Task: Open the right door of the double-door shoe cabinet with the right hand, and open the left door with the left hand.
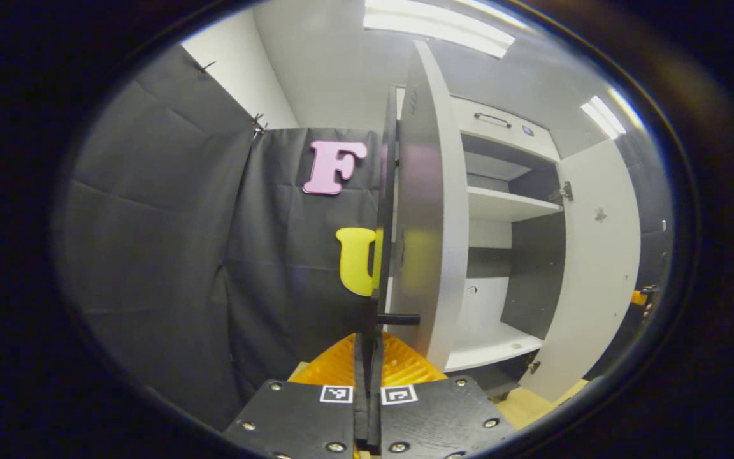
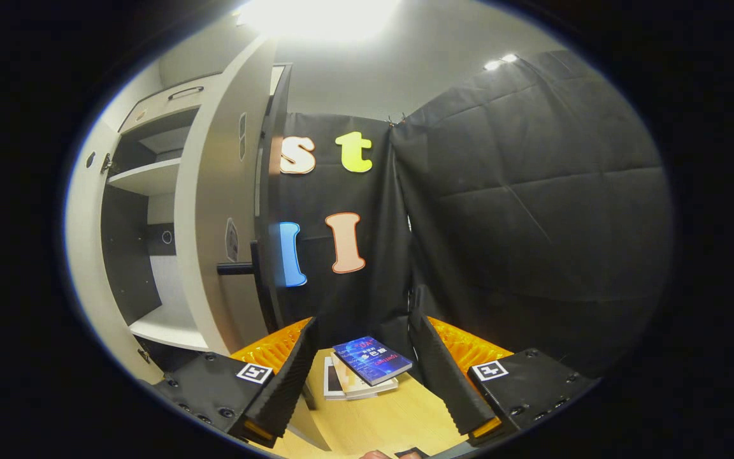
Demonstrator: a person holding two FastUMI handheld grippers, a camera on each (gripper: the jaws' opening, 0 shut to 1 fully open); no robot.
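Both doors look swung wide already, so I judge I'm at the tail end of the left-door pull. My left gripper (image 1: pixel 367 376) is clenched on the left door (image 1: pixel 427 210) edge, fingers nearly touching w/ the thin dark panel edge pinched between them, the door's stub handle (image 1: pixel 399 319) just above the tips. In the left gripper view the cabinet (image 1: pixel 501 255) interior is open: shelves (image 1: pixel 504 204) bare, drawer w/ a handle on top, right door (image 1: pixel 596 268) standing out on the far side. My right gripper (image 2: pixel 364 376) is released, fingers spread, grasping nothing; in its view the right door (image 2: pixel 214 210) is just off to the side, its handle (image 2: pixel 235 268) poking out, not touched. Next, I'd guess: ease the left grip off & back away w/o dragging the door shut. Under the right gripper: light wood floor (image 2: pixel 392 421), a few books (image 2: pixel 367 366) stacked on it. Black cloth walls (image 2: pixel 532 210), white ceiling, strip lights.
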